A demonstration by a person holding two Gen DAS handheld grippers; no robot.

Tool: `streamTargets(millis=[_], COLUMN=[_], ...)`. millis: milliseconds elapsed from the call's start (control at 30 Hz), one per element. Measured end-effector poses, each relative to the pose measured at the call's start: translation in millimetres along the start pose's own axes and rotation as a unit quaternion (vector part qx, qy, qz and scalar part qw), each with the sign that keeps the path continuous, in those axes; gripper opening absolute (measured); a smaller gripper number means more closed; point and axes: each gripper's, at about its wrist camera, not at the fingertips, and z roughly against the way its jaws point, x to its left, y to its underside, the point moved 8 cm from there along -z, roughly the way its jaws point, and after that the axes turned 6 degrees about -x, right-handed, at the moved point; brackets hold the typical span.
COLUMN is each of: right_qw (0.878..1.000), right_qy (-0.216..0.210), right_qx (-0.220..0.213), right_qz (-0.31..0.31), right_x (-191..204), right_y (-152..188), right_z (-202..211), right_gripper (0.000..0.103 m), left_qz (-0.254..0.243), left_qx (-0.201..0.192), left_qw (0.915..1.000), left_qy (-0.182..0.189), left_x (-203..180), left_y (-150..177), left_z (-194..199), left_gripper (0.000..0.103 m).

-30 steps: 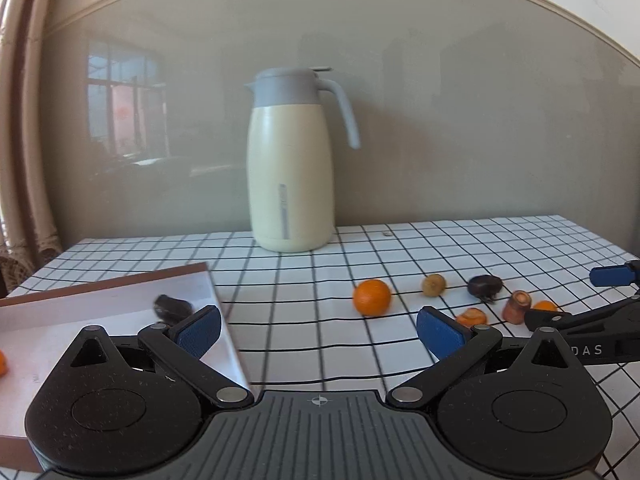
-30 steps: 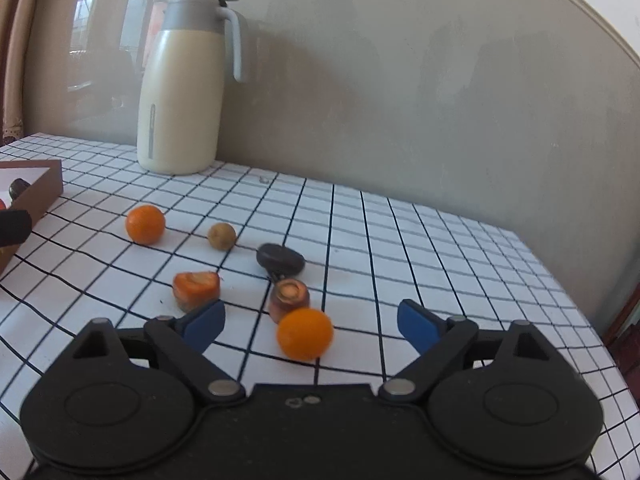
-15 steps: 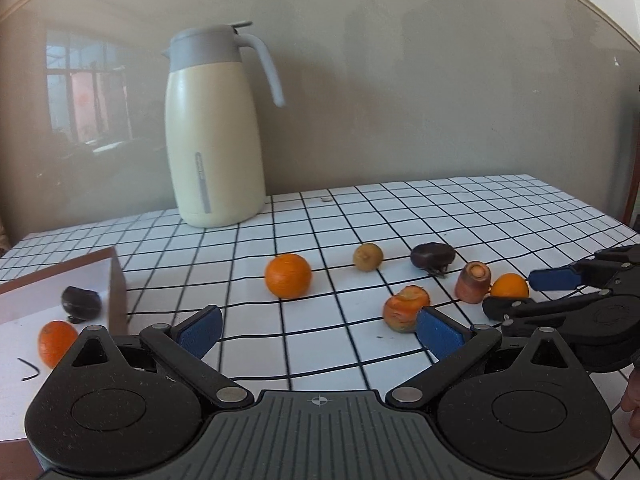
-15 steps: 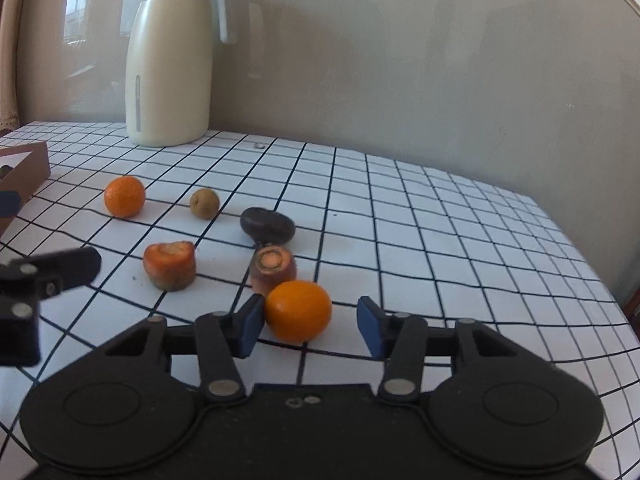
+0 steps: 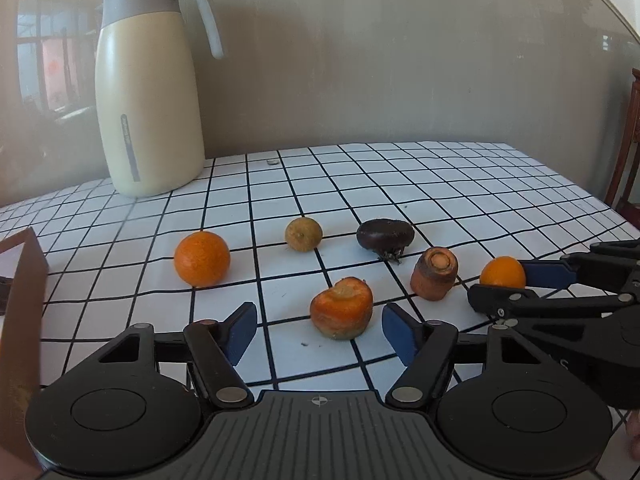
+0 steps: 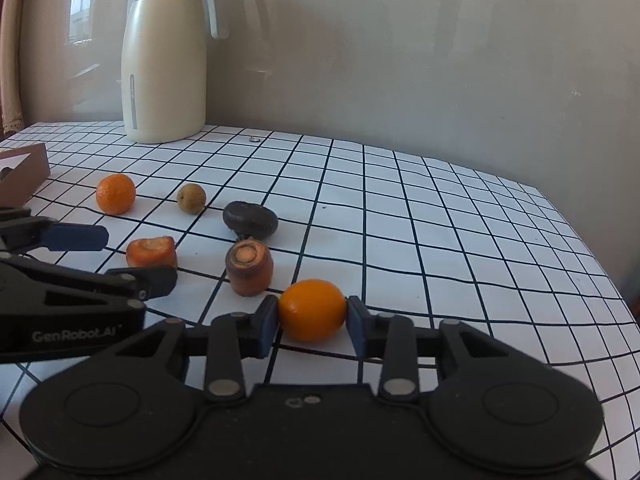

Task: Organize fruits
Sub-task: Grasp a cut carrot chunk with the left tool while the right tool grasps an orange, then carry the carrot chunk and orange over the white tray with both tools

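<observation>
My right gripper [image 6: 312,322] is shut on a small orange fruit [image 6: 312,310] low over the checked tablecloth; it shows from the side in the left wrist view [image 5: 502,273]. My left gripper [image 5: 318,326] is open around an orange carrot chunk [image 5: 341,307], not touching it. Loose on the cloth lie a round orange [image 5: 202,258], a small tan fruit [image 5: 303,233], a dark purple fruit [image 5: 385,234] and a brown carrot stub [image 5: 435,273]. The same pieces show in the right wrist view, with the left gripper [image 6: 120,256] beside the carrot chunk [image 6: 152,251].
A cream thermos jug [image 5: 148,92] stands at the back left by the wall. A brown box [image 5: 20,320] sits at the left edge. A wooden chair [image 5: 628,152] is off the table's right side. The table edge runs along the right.
My right gripper has closed on the small orange fruit. My left gripper has swung right from the box, moved in to the carrot chunk, and narrowed its opening.
</observation>
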Motion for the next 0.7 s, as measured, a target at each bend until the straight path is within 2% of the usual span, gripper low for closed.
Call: streamTargets(millis=[100, 200, 233, 267, 300, 700], right_qw=[1.0, 1.0, 1.0, 1.0, 1.0, 1.0], right_qy=[0.0, 0.0, 0.0, 0.001, 0.001, 0.012], right_qx=[0.0, 0.001, 0.001, 0.002, 0.002, -0.016], right_qz=[-0.005, -0.012, -0.011, -0.008, -0.007, -0.002], right_x=[-1, -3, -2, -2, -2, -1], right_y=[0, 0, 0, 0, 0, -5], right_z=[-1, -2, -1, -1, -1, 18], right_gripper=[0.028, 0.028, 0.028, 0.028, 0.027, 0.027], left_qz=[-0.004, -0.009, -0.011, -0.014, -0.02, -0.034], left_qx=[0.004, 0.011, 0.009, 0.007, 0.004, -0.041], left_qw=[1.0, 0.9999, 0.9998, 0.9998, 0.9997, 0.9986], left_qy=[0.005, 0.008, 0.01, 0.014, 0.014, -0.001], left_x=[-6, -9, -11, -13, -16, -10], left_y=[-1, -1, -2, -2, -3, -10], left_z=[-5, -9, -9, -8, -7, 27], left_gripper=[0.07, 0.065, 0.056, 0.04, 0.035, 0.035])
